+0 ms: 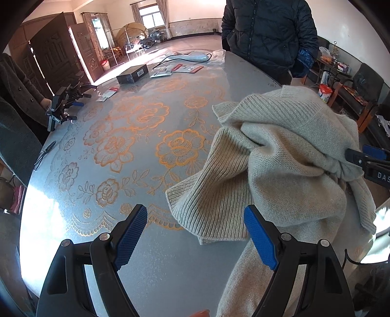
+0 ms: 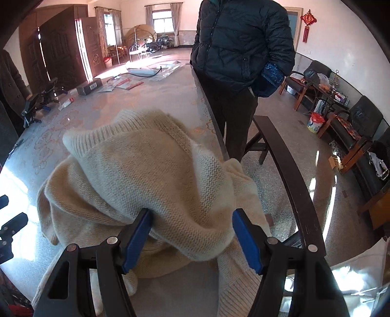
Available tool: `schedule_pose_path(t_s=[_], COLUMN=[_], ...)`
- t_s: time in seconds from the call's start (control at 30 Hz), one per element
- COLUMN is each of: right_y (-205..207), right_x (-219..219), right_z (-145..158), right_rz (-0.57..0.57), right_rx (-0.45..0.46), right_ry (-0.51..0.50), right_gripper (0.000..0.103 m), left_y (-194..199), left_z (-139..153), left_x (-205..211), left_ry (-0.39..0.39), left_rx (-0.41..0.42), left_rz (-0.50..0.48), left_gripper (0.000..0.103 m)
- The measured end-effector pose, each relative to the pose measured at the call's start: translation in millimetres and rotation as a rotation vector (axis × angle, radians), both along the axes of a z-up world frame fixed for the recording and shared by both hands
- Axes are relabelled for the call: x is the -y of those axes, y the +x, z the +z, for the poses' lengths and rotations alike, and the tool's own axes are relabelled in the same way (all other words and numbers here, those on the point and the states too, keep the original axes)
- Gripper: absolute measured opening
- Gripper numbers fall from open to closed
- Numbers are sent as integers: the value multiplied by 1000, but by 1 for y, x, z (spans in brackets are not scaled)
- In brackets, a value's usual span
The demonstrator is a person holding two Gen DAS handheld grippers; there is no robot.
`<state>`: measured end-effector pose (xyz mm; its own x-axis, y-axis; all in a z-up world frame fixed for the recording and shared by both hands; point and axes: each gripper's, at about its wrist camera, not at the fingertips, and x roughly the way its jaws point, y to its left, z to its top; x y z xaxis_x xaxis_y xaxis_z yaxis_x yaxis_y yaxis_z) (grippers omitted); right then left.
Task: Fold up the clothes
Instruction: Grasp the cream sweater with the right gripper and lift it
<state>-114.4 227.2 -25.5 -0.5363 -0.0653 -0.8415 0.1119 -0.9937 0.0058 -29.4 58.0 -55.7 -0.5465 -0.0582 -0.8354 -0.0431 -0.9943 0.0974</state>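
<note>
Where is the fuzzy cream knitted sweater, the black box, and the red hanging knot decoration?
Cream knitted sweater (image 2: 146, 175): right wrist view, on the bunched body above the fingers.
Black box (image 1: 132, 73): left wrist view, on its top face, far across the table.
Red hanging knot decoration (image 2: 307, 20): right wrist view, on the knot against the wall.

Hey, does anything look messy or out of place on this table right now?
Yes. The cream sweater is bunched in a crumpled heap at the table's edge, part of it draping off, with the right claw gripping a fold. The left claw is open.
</note>
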Motion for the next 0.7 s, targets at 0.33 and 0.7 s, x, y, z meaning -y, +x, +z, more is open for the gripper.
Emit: schedule_pose_path(t_s=[0.33,0.7], right_y=[-32,-41], right_x=[-35,-3], right_z=[21,106], right_rz=[0,61], right_rx=[68,-38], right_ry=[-462,-625], right_gripper=[17,16], left_y=[-2,2], left_z=[1,21], left_x=[36,59], left_ry=[27,22], left_rx=[-5,-47], left_rz=[121,141], left_gripper=[83,83])
